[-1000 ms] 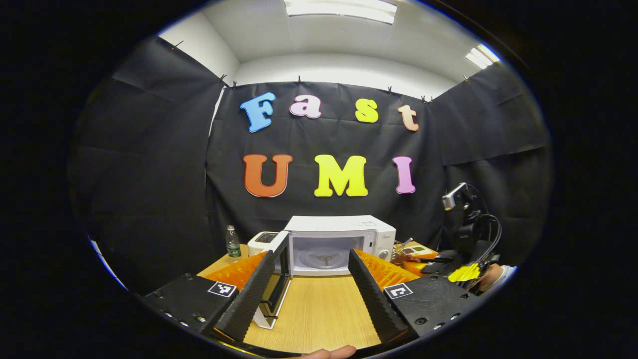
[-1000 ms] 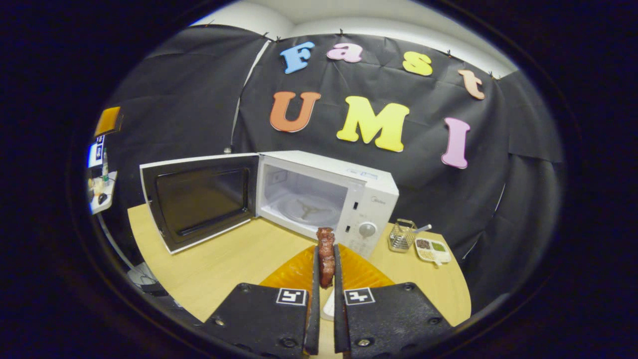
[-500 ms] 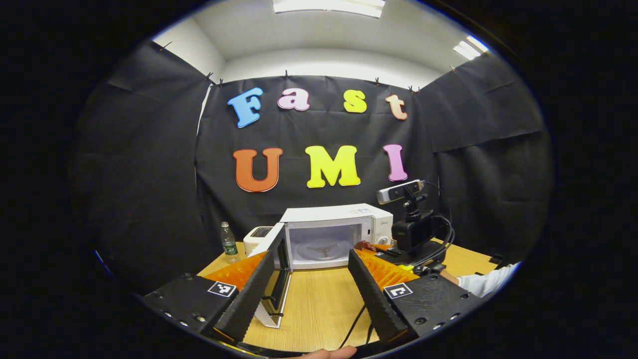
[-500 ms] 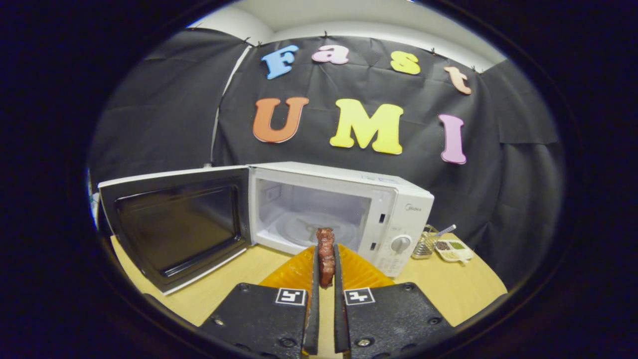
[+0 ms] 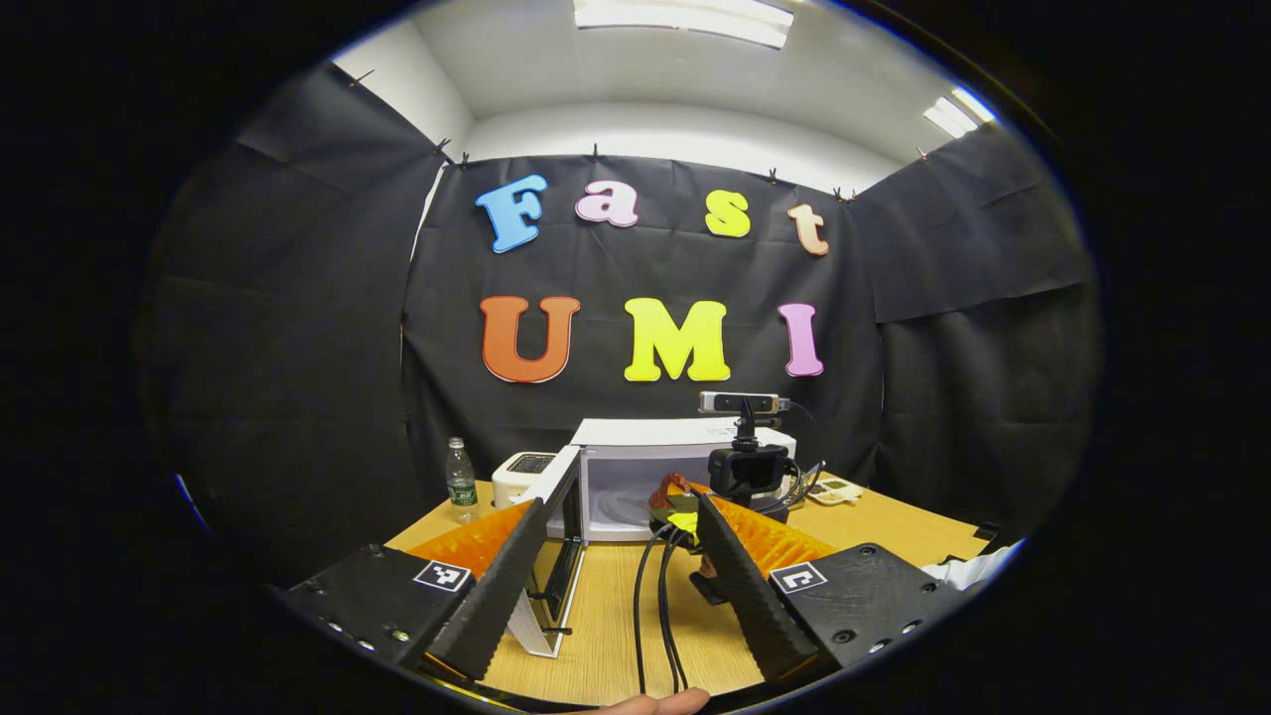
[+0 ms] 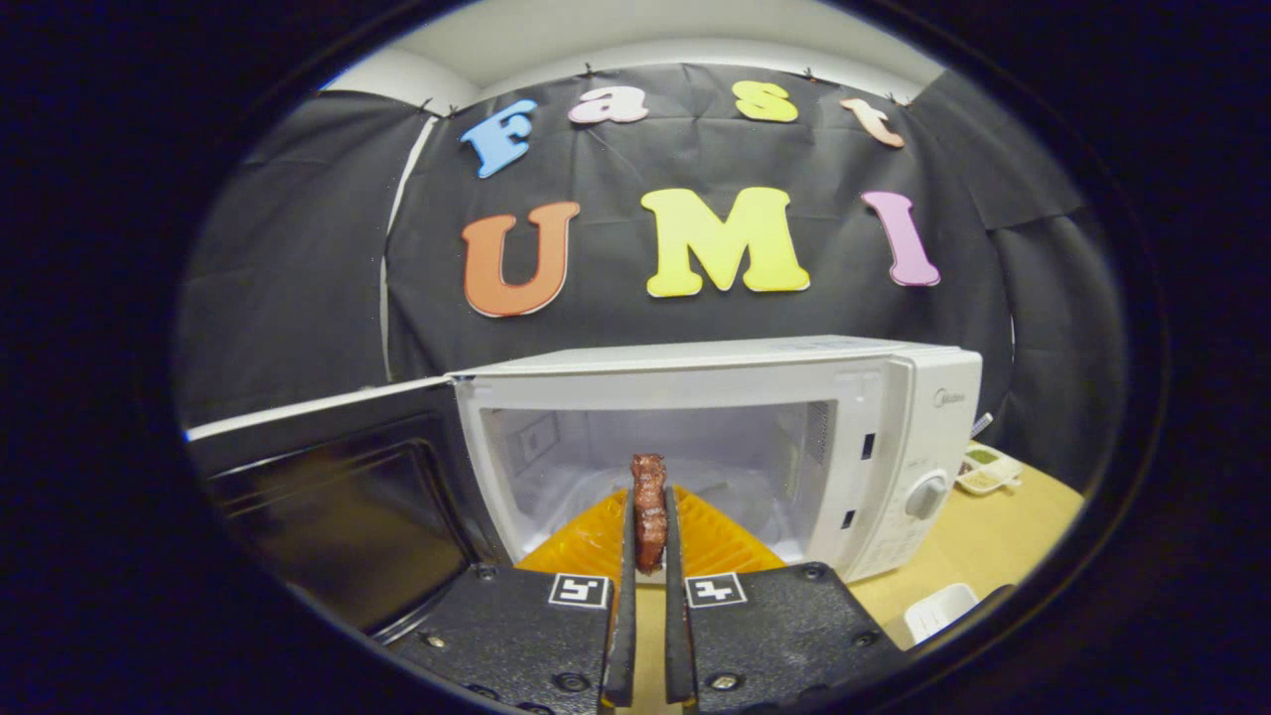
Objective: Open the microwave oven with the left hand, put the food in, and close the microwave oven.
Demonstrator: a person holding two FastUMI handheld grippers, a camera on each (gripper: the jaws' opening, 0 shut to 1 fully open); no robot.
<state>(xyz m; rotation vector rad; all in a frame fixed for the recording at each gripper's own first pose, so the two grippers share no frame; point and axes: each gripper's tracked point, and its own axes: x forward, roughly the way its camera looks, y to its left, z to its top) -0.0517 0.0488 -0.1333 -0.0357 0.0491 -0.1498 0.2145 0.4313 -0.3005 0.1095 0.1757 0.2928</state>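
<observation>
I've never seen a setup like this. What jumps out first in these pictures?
First, the white microwave at the middle of the wooden table, its door swung wide open to the left. Right in front of its opening, the right claw pinches a reddish-brown piece of food upright between its fingers. In the left gripper view, the left claw is open and holds nothing, farther back from the microwave.

One microwave (image 6: 715, 437), one meat piece (image 6: 648, 506), one bottle (image 5: 461, 483), one toaster (image 5: 521, 475), two claws (image 5: 616, 566) (image 6: 647, 556).
</observation>
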